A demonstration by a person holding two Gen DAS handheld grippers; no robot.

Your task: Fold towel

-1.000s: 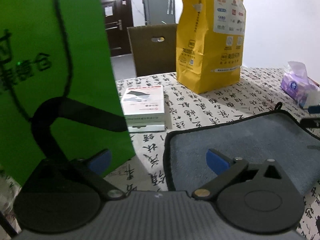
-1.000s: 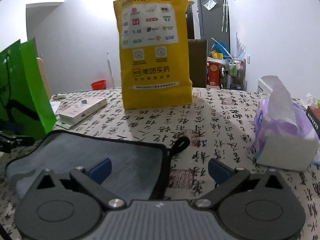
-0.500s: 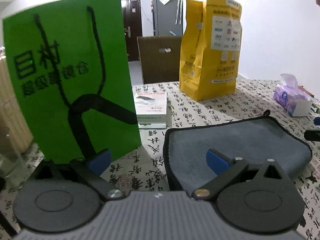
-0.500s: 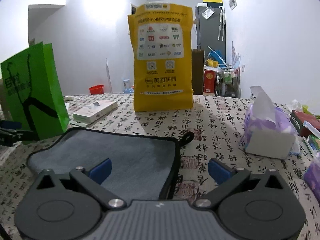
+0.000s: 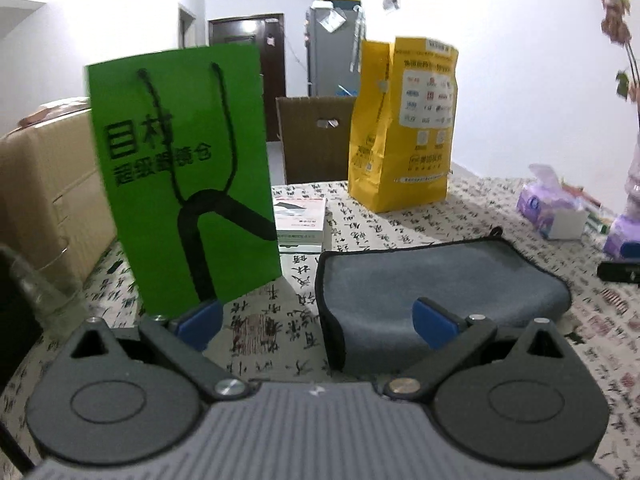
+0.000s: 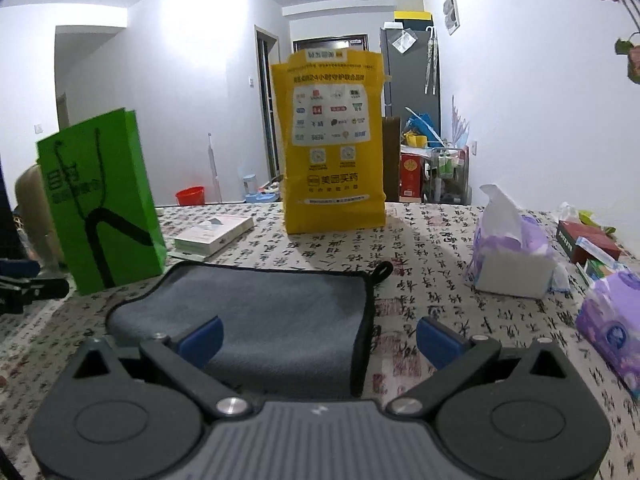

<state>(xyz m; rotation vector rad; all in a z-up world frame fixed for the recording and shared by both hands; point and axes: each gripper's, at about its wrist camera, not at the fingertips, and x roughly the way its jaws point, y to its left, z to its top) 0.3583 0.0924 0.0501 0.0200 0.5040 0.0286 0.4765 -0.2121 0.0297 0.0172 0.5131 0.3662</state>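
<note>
A grey towel with black trim lies folded on the calligraphy-print tablecloth; it also shows in the right wrist view, with a black hanging loop at its far right corner. My left gripper is open and empty, above and in front of the towel's left edge. My right gripper is open and empty, above and in front of the towel's right edge. Neither gripper touches the towel.
A green paper bag stands left of the towel. A yellow paper bag stands behind it. A white box lies between them. A tissue pack and purple packs sit at the right.
Both grippers have drawn back and up from the towel, so more of the table and room shows. The towel lies still. Both stay open.
</note>
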